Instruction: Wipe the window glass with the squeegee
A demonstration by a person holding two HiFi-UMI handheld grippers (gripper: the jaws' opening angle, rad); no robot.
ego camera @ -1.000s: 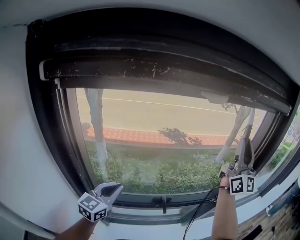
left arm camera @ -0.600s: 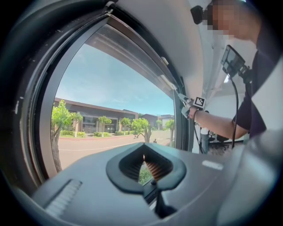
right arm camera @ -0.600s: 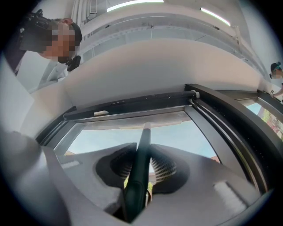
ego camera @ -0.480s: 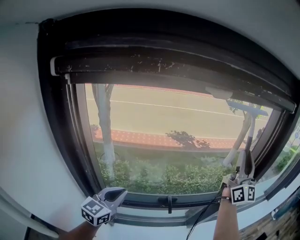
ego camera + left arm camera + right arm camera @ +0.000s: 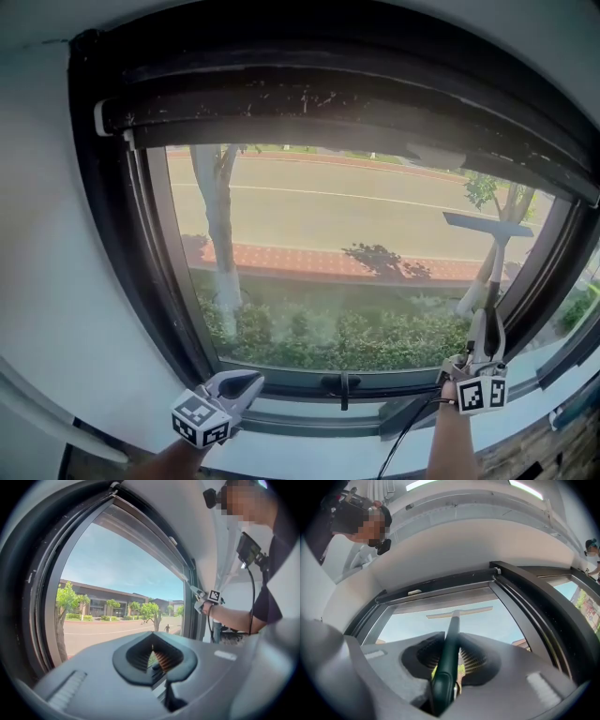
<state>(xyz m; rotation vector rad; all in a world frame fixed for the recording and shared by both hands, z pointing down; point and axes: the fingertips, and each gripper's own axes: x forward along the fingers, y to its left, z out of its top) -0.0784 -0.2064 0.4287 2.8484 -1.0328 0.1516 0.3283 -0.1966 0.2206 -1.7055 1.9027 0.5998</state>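
Observation:
The window glass (image 5: pixel 328 234) fills the head view, framed in black. The squeegee's pale blade (image 5: pixel 487 223) lies flat against the pane at the upper right. Its handle (image 5: pixel 487 319) runs straight down into my right gripper (image 5: pixel 480 361), which is shut on it just above the lower frame. In the right gripper view the dark green handle (image 5: pixel 449 653) passes between the jaws up to the blade (image 5: pixel 461 613). My left gripper (image 5: pixel 239 384) hovers at the lower left corner of the frame, shut and holding nothing; its closed jaws (image 5: pixel 154 660) point along the pane.
A black latch handle (image 5: pixel 342 382) sticks out of the bottom frame between the grippers. The thick black top frame (image 5: pixel 328 94) is speckled with dirt. White wall (image 5: pixel 47 281) borders the left side. A black cable (image 5: pixel 403 436) hangs by the right arm.
The squeegee blade has come down from the top frame and now shows lower on the right of the pane. The left gripper has stayed near the lower left corner.

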